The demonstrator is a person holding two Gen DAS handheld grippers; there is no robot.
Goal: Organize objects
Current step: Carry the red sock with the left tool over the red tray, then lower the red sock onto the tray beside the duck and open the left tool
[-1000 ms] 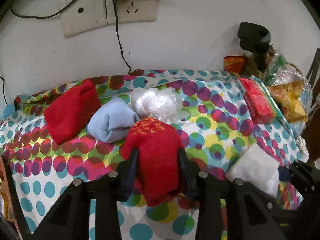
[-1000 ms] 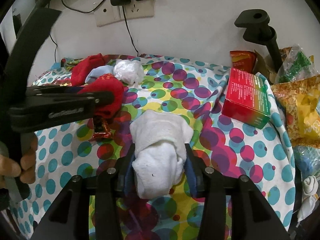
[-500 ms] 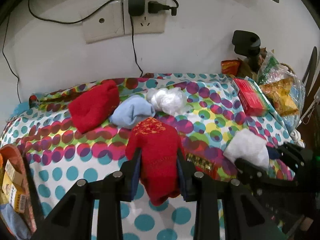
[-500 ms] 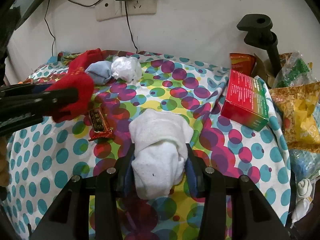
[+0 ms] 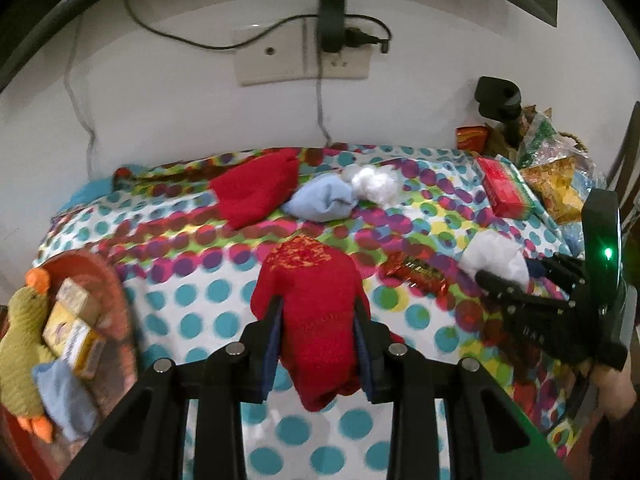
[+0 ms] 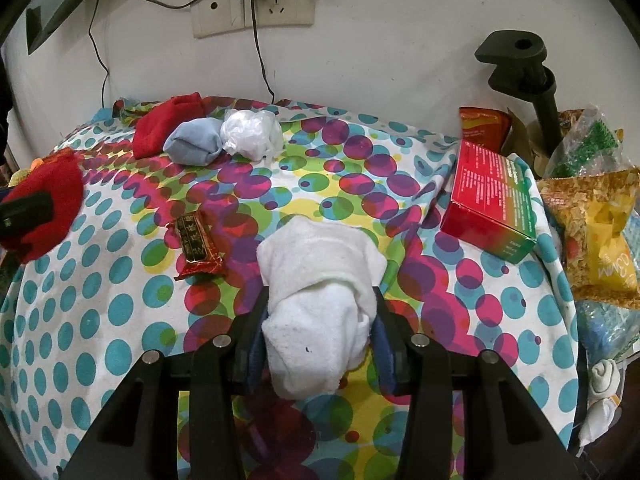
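Observation:
My left gripper [image 5: 318,324] is shut on a rolled red sock [image 5: 312,304] with an orange pattern, held above the dotted tablecloth [image 5: 192,300]; the same red sock [image 6: 44,208] shows at the far left of the right wrist view. My right gripper [image 6: 318,320] is shut on a rolled white sock [image 6: 320,280] just over the cloth. At the back lie a second red sock [image 5: 256,192], a light blue sock [image 5: 324,200] and a crumpled white plastic bag [image 5: 374,180]. A red snack bar [image 6: 198,242] rests between the two grippers.
A red basket [image 5: 116,280] at the left holds a green toy duck [image 5: 18,348], small boxes and a blue sock. A red box [image 6: 494,200], snack bags [image 6: 600,232] and a black clamp stand [image 6: 520,64] crowd the right edge. Cables hang from a wall socket [image 6: 252,16].
The left gripper has lifted the red sock off the cloth and carried it leftward and back, bringing the red basket into view. The right gripper and white sock have stayed put.

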